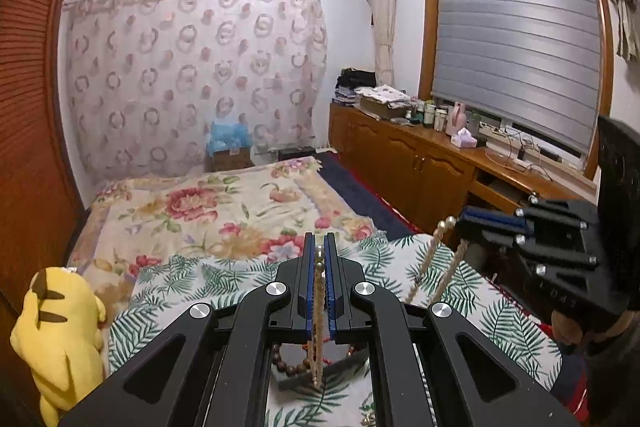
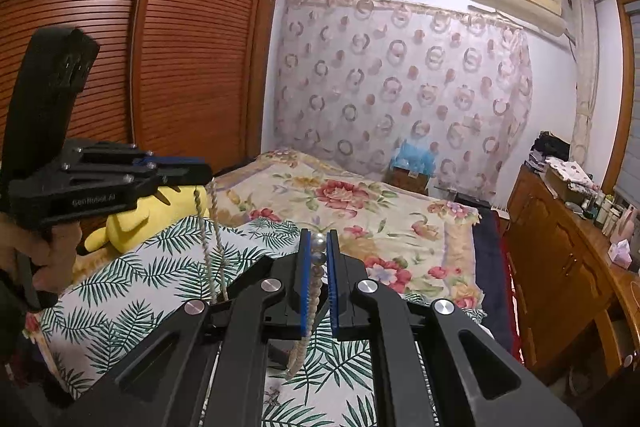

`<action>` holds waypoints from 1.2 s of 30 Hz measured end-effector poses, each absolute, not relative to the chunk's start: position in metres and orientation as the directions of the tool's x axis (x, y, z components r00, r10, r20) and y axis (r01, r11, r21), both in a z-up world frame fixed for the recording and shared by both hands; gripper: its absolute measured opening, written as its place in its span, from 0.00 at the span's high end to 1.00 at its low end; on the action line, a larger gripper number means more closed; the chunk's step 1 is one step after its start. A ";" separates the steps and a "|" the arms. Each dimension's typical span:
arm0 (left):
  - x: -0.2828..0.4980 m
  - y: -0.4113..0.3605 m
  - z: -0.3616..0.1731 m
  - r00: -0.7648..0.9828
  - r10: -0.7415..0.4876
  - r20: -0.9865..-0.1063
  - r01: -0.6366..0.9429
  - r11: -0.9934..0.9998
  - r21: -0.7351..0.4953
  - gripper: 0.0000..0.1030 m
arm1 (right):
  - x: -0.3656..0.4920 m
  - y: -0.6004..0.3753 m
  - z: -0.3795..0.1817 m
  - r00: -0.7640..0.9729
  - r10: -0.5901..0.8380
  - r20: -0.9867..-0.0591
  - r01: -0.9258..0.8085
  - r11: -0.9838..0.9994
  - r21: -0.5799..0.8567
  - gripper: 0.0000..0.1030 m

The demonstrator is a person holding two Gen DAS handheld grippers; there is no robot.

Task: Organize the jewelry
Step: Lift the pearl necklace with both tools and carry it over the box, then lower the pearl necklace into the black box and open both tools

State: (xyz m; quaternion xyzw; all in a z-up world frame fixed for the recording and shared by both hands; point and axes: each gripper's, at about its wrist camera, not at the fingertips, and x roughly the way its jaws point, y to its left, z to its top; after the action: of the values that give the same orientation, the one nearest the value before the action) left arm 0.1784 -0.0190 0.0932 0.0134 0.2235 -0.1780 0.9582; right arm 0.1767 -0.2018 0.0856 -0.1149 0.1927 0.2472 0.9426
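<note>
A pearl necklace (image 1: pixel 319 311) hangs between both grippers above a palm-leaf cloth (image 1: pixel 500 323). My left gripper (image 1: pixel 319 247) is shut on one part of it, with pearls showing between the blue pads. My right gripper (image 2: pixel 319 241) is shut on another part (image 2: pixel 316 267), with larger pearls at its tips. In the left wrist view the right gripper (image 1: pixel 464 221) is at the right with strands (image 1: pixel 436 263) hanging from it. In the right wrist view the left gripper (image 2: pixel 204 171) is at the left with strands (image 2: pixel 212 239) hanging. A brown bead bracelet (image 1: pixel 296 367) lies on a dark tray (image 1: pixel 344 359) below.
A yellow plush toy (image 1: pixel 60 339) lies at the left edge of the bed. A floral blanket (image 1: pixel 208 215) covers the bed beyond the cloth. A wooden cabinet (image 1: pixel 420 163) with bottles runs along the right wall. A slatted wardrobe (image 2: pixel 160 47) stands on the left.
</note>
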 end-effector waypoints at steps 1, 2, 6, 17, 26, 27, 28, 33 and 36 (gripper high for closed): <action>0.180 -0.018 0.095 0.839 -0.334 -0.429 0.345 0.937 -0.056 0.96 | 0.178 -0.202 0.086 0.803 0.421 -0.421 -0.510 0.851 -0.121 0.92; 0.182 -0.019 0.097 0.840 -0.334 -0.427 0.343 0.938 -0.057 0.96 | 0.178 -0.202 0.086 0.803 0.422 -0.421 -0.511 0.851 -0.122 0.92; 0.193 -0.019 0.100 0.845 -0.325 -0.426 0.333 0.941 -0.057 0.96 | 0.179 -0.202 0.085 0.804 0.421 -0.421 -0.510 0.851 -0.123 0.92; 0.221 -0.013 0.048 0.792 -0.324 -0.517 0.312 0.943 -0.113 0.96 | 0.203 -0.193 0.094 0.812 0.417 -0.408 -0.502 0.856 -0.125 0.92; 0.227 -0.008 0.023 0.773 -0.316 -0.550 0.301 0.946 -0.121 0.96 | 0.235 -0.180 0.099 0.813 0.422 -0.401 -0.496 0.862 -0.100 0.92; 0.227 -0.008 0.019 0.770 -0.314 -0.556 0.300 0.946 -0.120 0.96 | 0.238 -0.179 0.098 0.813 0.422 -0.402 -0.496 0.863 -0.098 0.92; 0.228 -0.008 0.016 0.767 -0.313 -0.560 0.298 0.947 -0.121 0.96 | 0.241 -0.177 0.097 0.812 0.420 -0.404 -0.496 0.863 -0.099 0.92; 0.230 -0.005 0.004 0.754 -0.311 -0.579 0.291 0.948 -0.131 0.96 | 0.260 -0.168 0.090 0.804 0.417 -0.424 -0.491 0.868 -0.077 0.92; 0.232 -0.004 -0.005 0.745 -0.308 -0.592 0.287 0.949 -0.132 0.96 | 0.268 -0.165 0.083 0.801 0.409 -0.438 -0.487 0.870 -0.079 0.92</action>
State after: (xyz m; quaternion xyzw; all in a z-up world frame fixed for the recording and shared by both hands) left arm 0.2318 -0.0038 -0.0052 -0.0163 0.3199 -0.1594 0.9338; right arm 0.2679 -0.1650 0.0825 -0.0940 0.2083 0.2374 0.9442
